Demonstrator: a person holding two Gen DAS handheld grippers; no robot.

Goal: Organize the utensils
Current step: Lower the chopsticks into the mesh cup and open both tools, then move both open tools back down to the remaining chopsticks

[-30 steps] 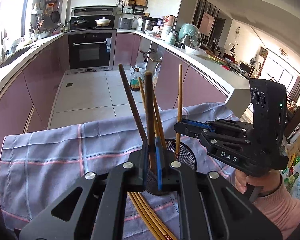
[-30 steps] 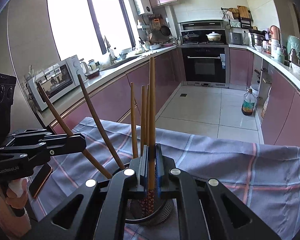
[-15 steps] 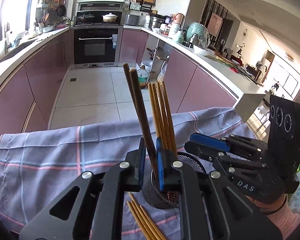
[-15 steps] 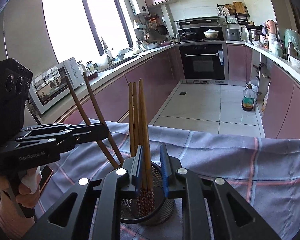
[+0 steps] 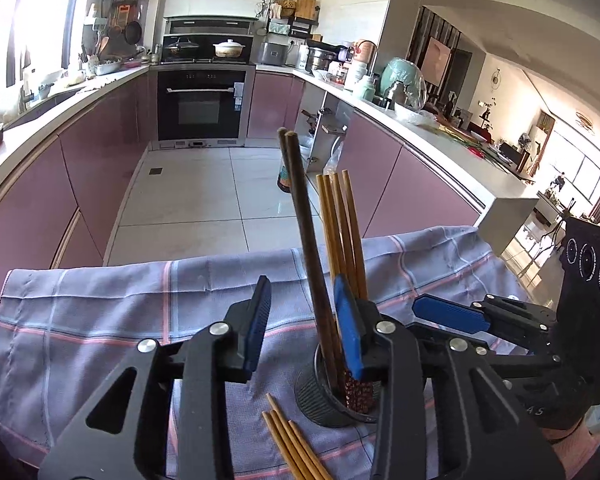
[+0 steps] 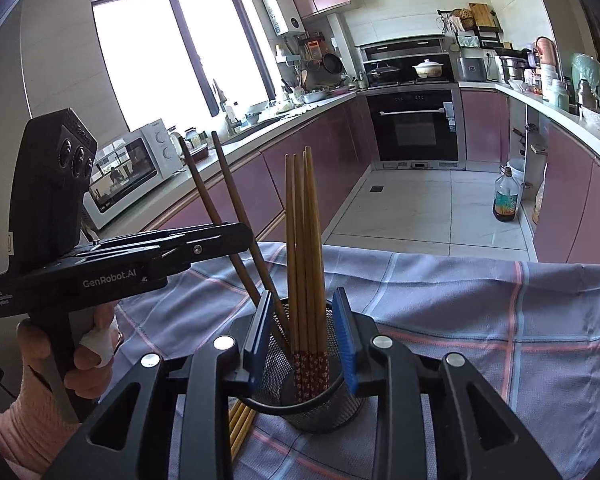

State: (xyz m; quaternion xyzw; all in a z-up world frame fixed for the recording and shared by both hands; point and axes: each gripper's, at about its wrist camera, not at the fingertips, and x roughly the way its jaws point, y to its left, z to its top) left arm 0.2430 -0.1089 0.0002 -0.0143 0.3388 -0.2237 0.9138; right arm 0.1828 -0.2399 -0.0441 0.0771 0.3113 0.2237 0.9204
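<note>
At the near edge of the checked cloth (image 5: 112, 312) we find the left gripper (image 5: 300, 328) with its jaws parted; they have just been opening, and the two dark chopsticks (image 5: 304, 232) stand free between the pads without being pressed. The right gripper (image 6: 304, 340) has likewise just been opening, its blue pads standing off either side of the light chopsticks (image 6: 304, 240), which it no longer clamps. Both sets stand upright, slightly tilted, in the mesh holder (image 6: 320, 412) on the cloth. Just beside the holder lie several loose light chopsticks (image 5: 292, 448); the left wrist view shows them fanned flat on the cloth, whereas the right wrist view gives only their ends under the gripper frame. Only the right wrist view shows the hand (image 6: 80, 356) on the left gripper's handle, with a white wrap on one finger, and the microwave (image 6: 132, 168) on the far counter. Both views show the oven (image 5: 202, 106) at the back.
</note>
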